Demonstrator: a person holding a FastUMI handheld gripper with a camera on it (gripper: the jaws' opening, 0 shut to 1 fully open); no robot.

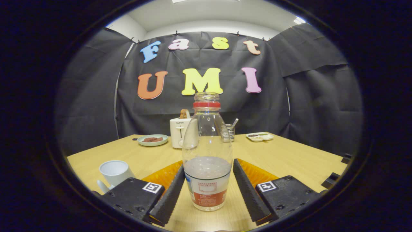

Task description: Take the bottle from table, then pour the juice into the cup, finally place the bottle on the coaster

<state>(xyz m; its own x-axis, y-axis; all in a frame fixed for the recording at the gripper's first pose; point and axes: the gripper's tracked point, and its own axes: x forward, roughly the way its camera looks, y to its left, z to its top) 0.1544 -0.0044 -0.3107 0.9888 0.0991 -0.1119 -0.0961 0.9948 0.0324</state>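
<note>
While fingers flank it, bottle (207,161) label unreadable.

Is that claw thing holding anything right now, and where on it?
The bottle stands between the gripper's fingers at its lower body, near the label. They sit close on both sides, but a firm grip cannot be told.

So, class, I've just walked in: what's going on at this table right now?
A person is working a handheld gripper at a wooden table. Its fingers stand on either side of an uncapped clear bottle, part full of liquid and upright on the table; whether they already press it is unclear. A white cup waits off to the left, and an orange coaster lies just beyond the bottle. A toaster and plates sit farther back.
</note>
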